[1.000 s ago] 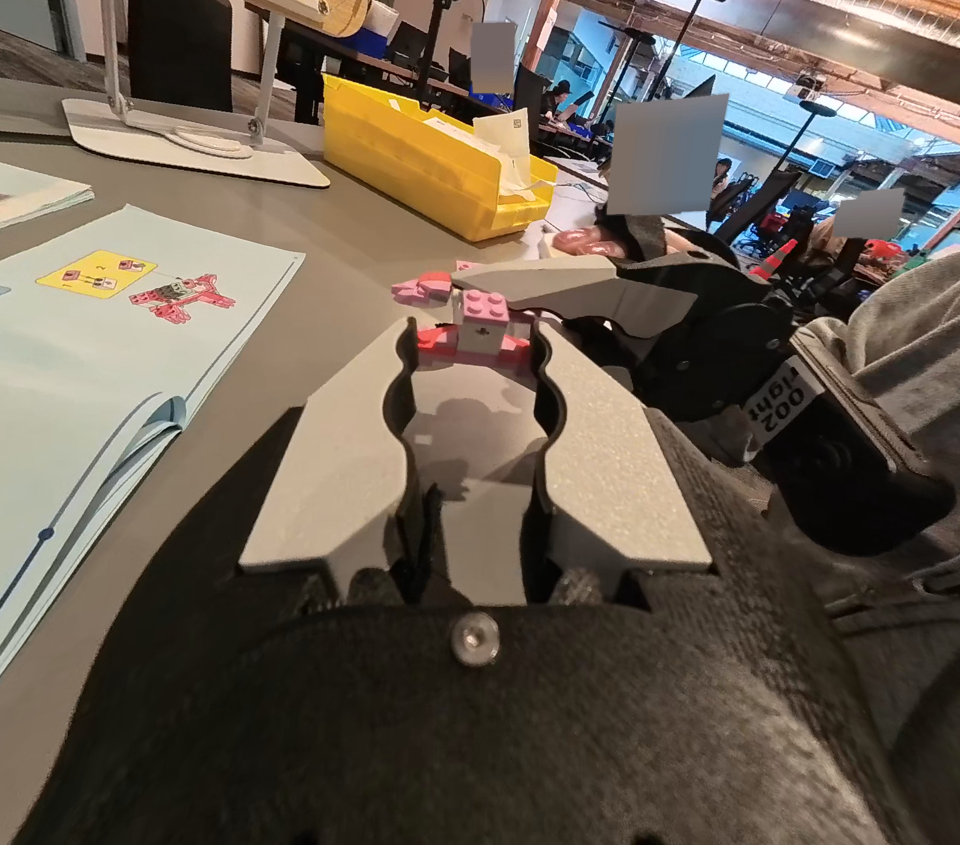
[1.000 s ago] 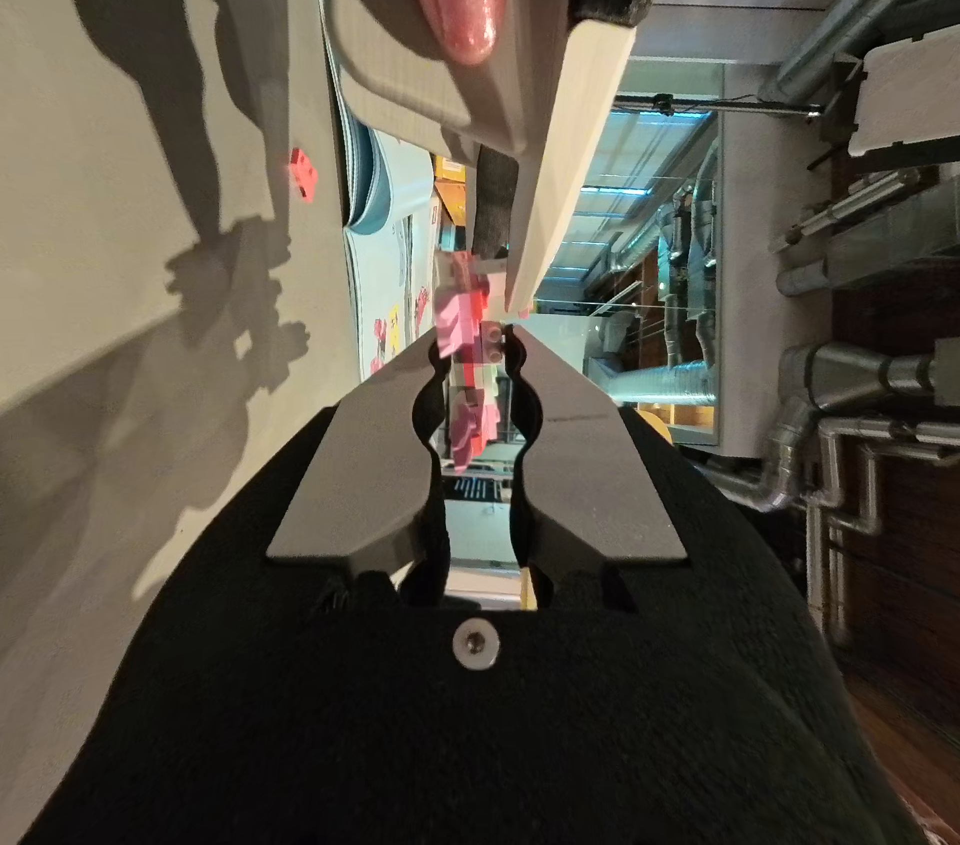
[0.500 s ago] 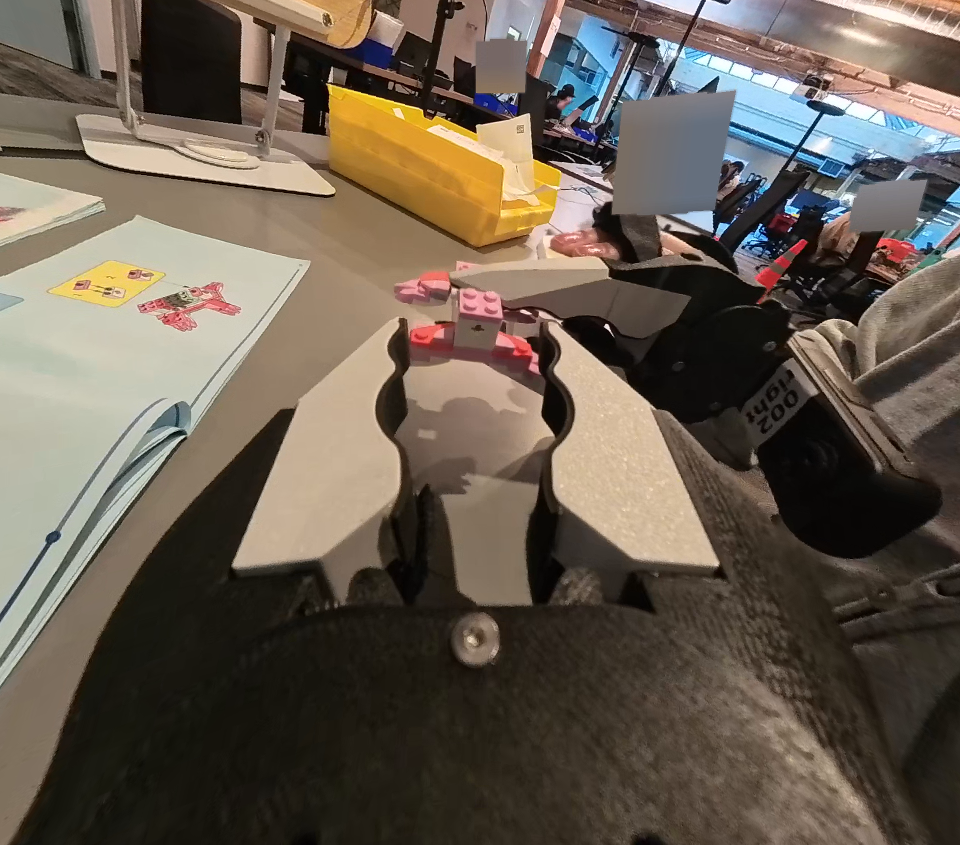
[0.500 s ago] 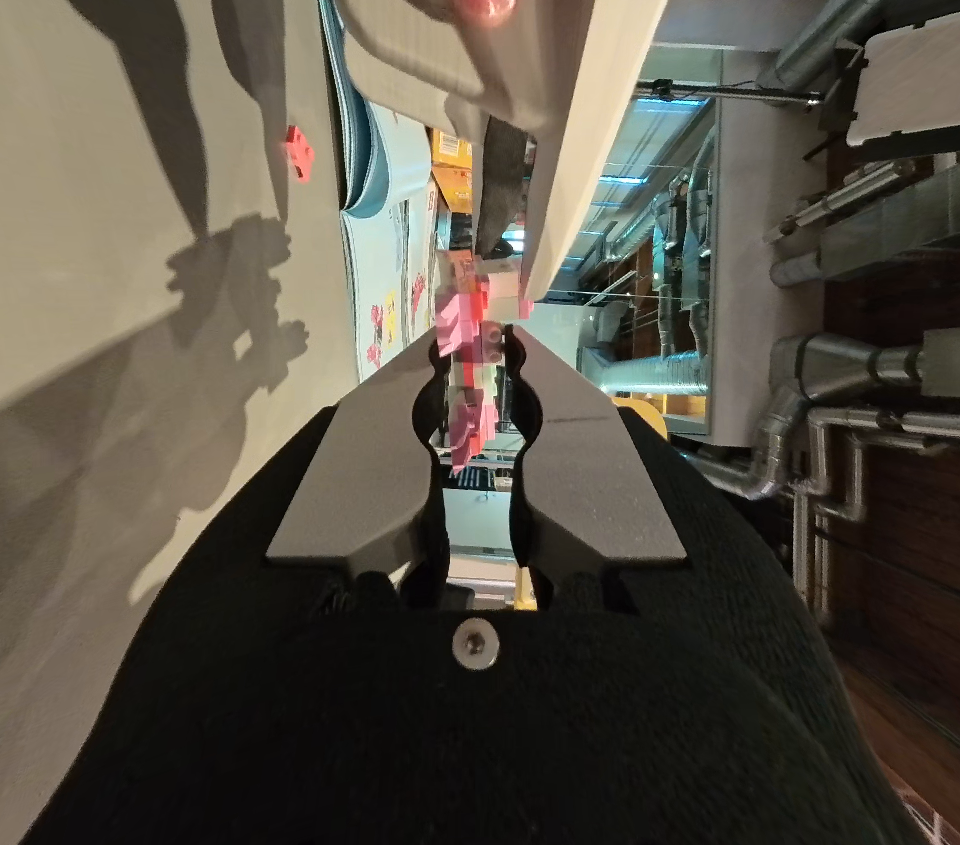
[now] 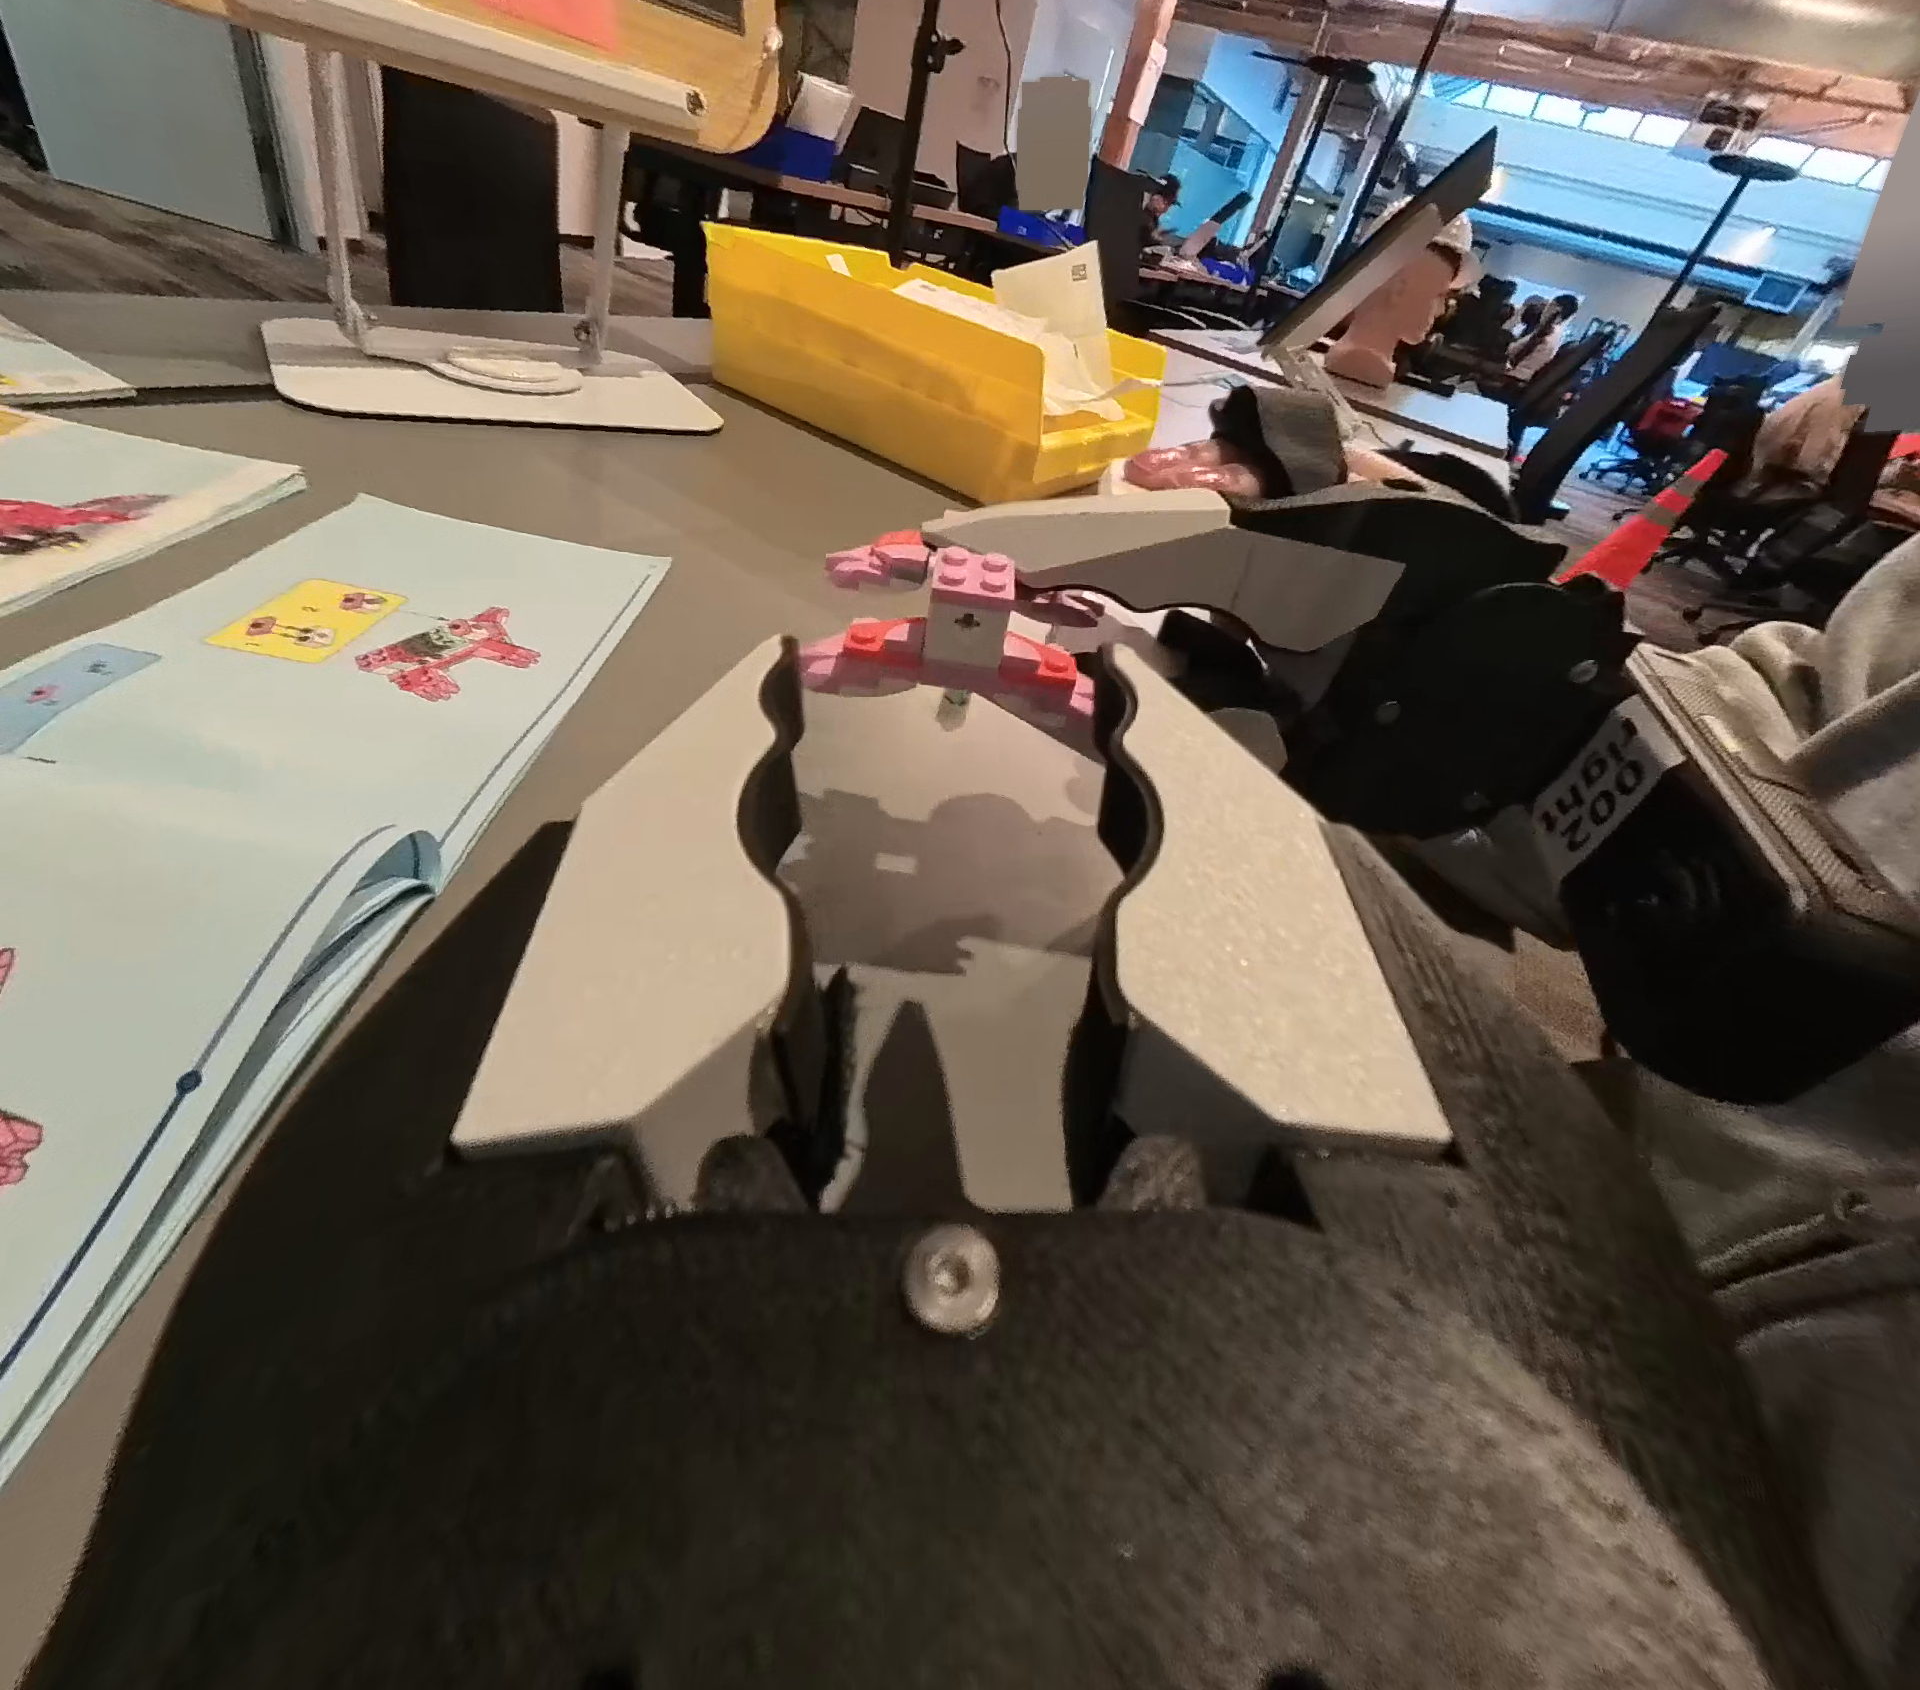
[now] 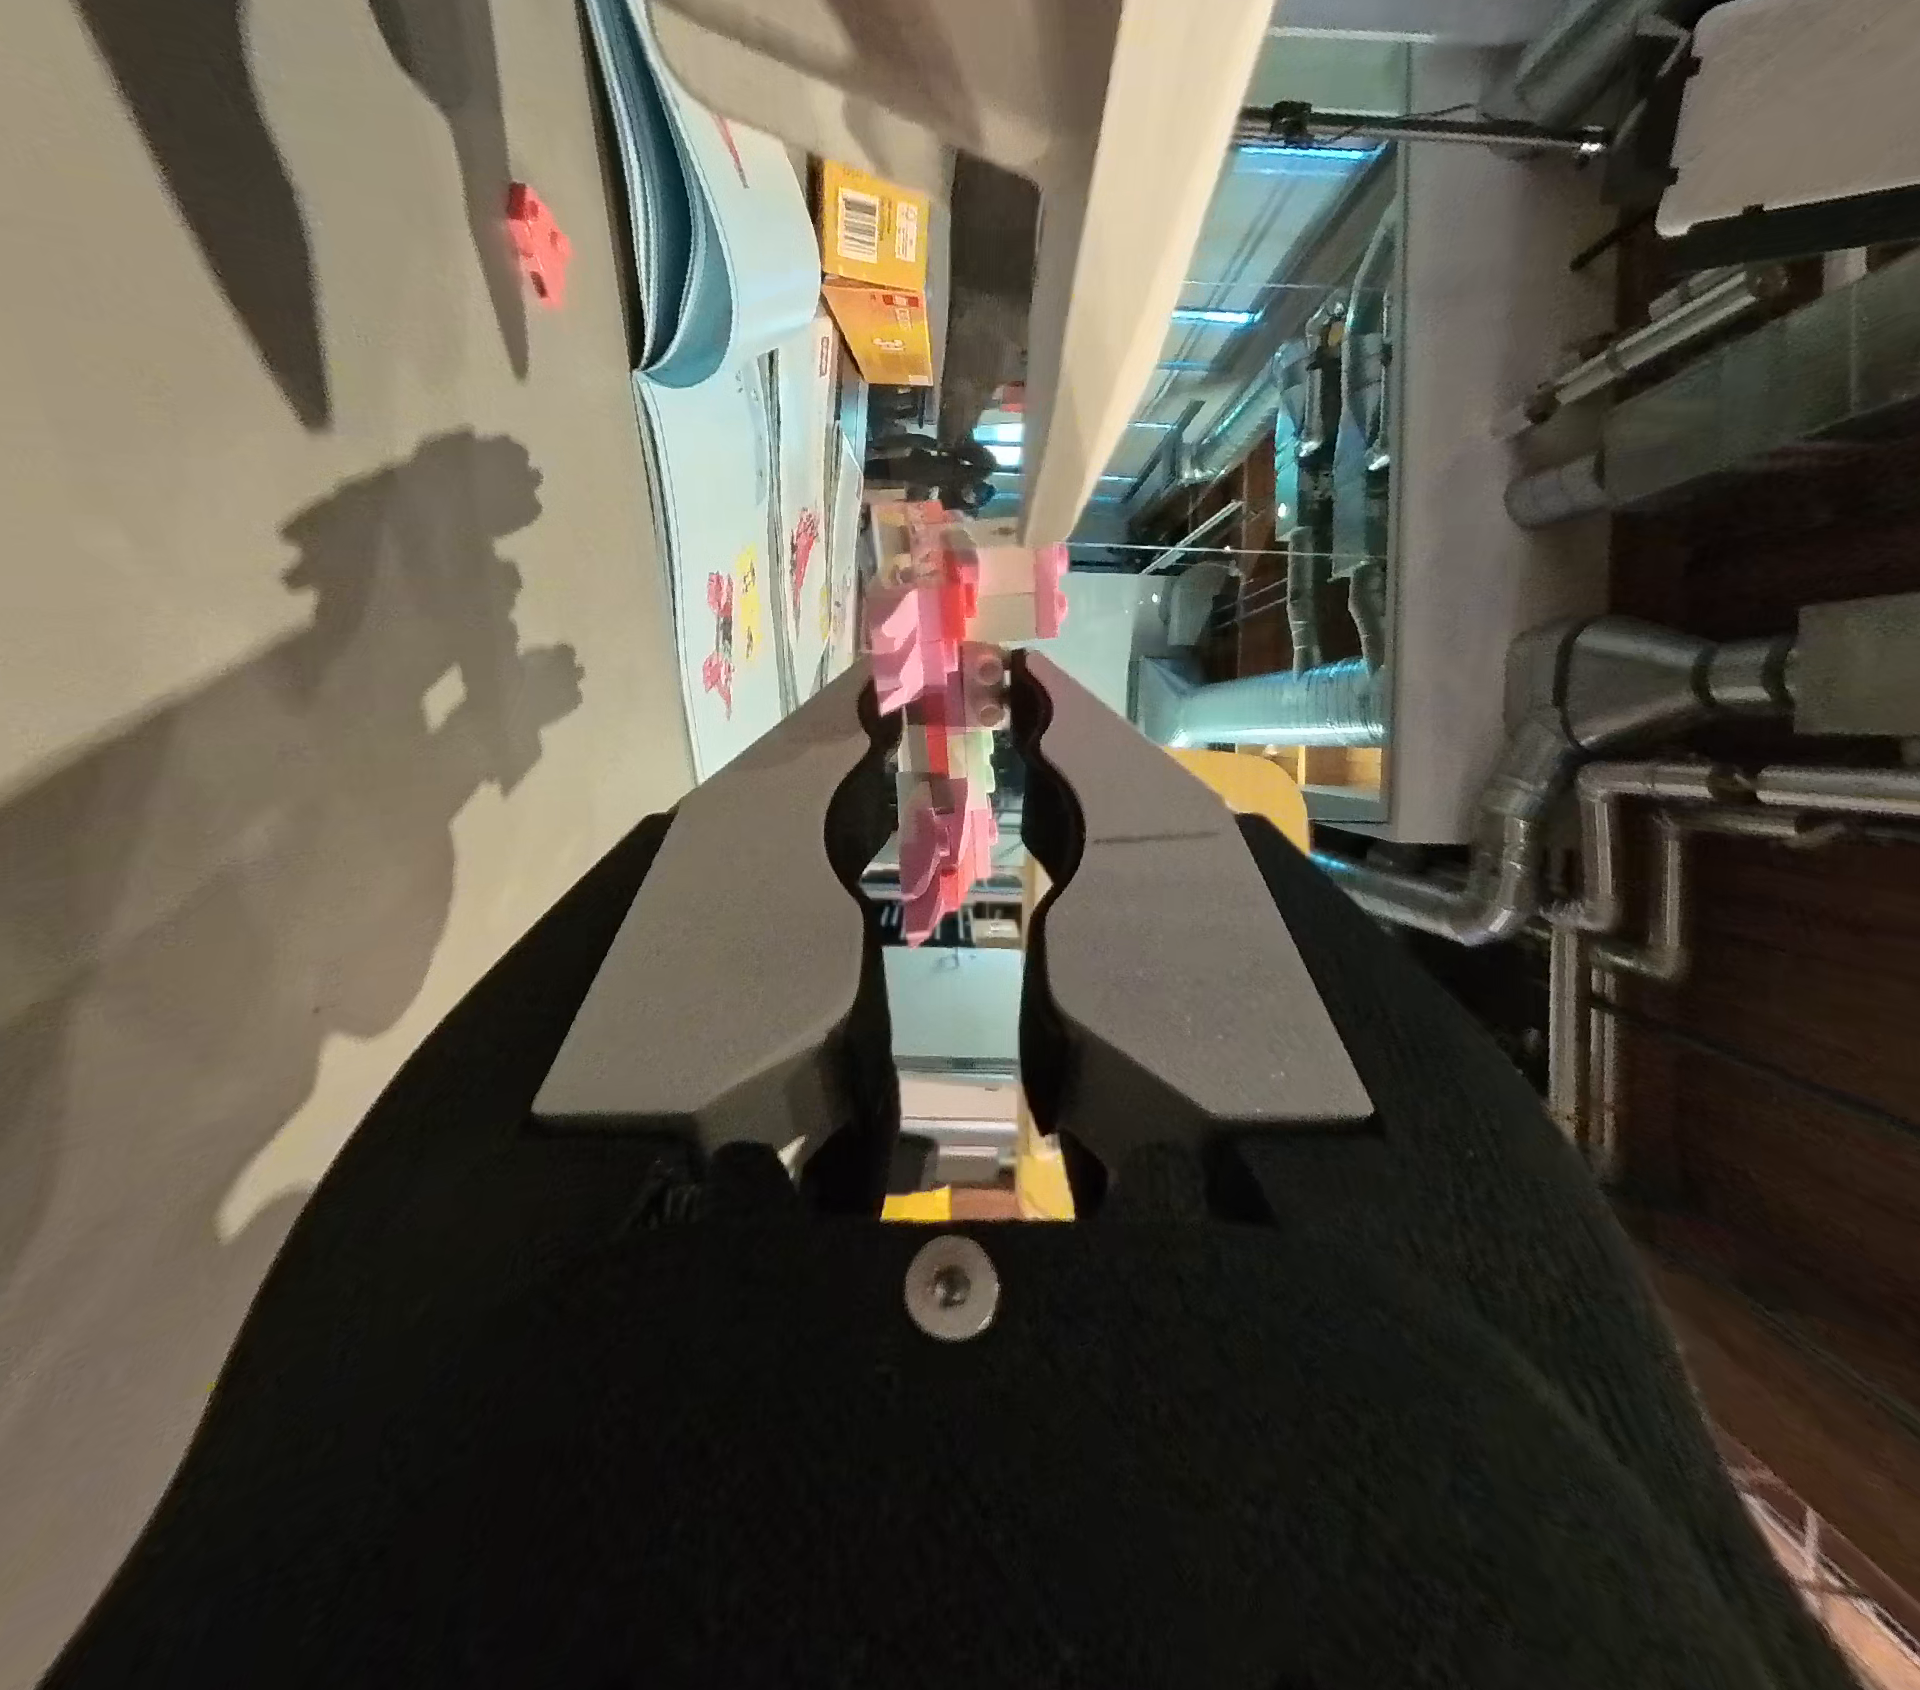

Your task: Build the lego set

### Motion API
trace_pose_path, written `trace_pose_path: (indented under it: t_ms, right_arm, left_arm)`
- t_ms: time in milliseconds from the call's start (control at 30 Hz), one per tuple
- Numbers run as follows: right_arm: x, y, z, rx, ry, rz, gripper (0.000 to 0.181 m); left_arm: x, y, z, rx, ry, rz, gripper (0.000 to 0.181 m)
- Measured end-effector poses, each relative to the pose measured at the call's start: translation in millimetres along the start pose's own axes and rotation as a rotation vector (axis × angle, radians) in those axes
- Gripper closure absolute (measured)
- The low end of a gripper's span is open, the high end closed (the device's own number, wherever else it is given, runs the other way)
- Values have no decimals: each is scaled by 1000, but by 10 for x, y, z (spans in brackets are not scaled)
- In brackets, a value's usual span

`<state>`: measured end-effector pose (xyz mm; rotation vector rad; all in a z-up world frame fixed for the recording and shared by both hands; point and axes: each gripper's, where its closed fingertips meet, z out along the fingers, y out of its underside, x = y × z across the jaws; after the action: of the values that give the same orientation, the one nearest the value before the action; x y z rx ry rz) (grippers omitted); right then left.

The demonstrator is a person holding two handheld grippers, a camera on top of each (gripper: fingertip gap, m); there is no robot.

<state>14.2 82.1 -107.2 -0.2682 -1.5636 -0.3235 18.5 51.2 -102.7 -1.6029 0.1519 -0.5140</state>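
Left gripper (image 5: 948,674): fingers spread apart, tips flanking the pink-and-red lego model (image 5: 961,638) without a confirmed grip. Right gripper (image 6: 961,695): fingers closed on the lego model, held clear above the grey table (image 5: 727,497). Seen only in left wrist view: open instruction booklet (image 5: 260,757) left of the model, yellow bin (image 5: 914,383) farther back. Seen only in right wrist view: loose red brick (image 6: 537,253) on the table, well apart; yellow box (image 6: 878,290) beyond the booklet.
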Motion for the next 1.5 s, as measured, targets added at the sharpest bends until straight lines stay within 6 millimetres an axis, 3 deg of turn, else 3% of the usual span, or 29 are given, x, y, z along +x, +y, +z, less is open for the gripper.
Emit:
trace_pose_path:
  t_ms: [200, 300, 400, 500, 633, 733, 833, 900, 967, 1167, 1267, 1333, 1500]
  right_arm:
    - [-27, -160, -53, 35, 18, -6, 163]
    - [-63, -194, -91, 21, 23, 11, 163]
    - [-163, -178, -140, 2, -11, 50, 162]
    - [-257, -77, -214, -21, -65, 119, 147]
    - [-385, 310, -382, -54, -198, 390, 145]
    - [-539, 642, -455, -76, -430, 812, 160]
    - [-607, 862, -447, -60, -664, 1206, 159]
    - [-665, 954, -425, -50, -784, 1303, 159]
    - [-777, 995, -415, -60, -885, 1286, 159]
    - [-909, 913, -381, -17, -1019, 1264, 173]
    - [-874, 878, -376, 9, -1027, 1254, 174]
    - [-742, 724, -384, 102, -1032, 1257, 174]
    - [-464, 183, -483, 383, -1126, 1162, 174]
  left_arm:
    - [61, 39, 26, -30, 29, 25, 136]
    - [138, 81, 24, -59, 83, 14, 164]
    - [158, 193, 41, -144, 90, 5, 164]
    - [160, 318, 46, -240, 88, 48, 165]
    - [164, 447, 56, -336, 101, 102, 165]
    - [138, 597, 61, -444, 101, 159, 165]
    - [120, 695, 74, -511, 105, 205, 165]
    - [108, 737, 81, -542, 111, 210, 165]
    - [91, 754, 82, -556, 112, 210, 165]
    - [52, 848, 67, -626, 113, 203, 164]
    - [25, 847, 73, -627, 99, 186, 141]
    - [17, 857, 82, -634, 94, 195, 131]
    - [39, 895, 136, -655, 109, 273, 138]
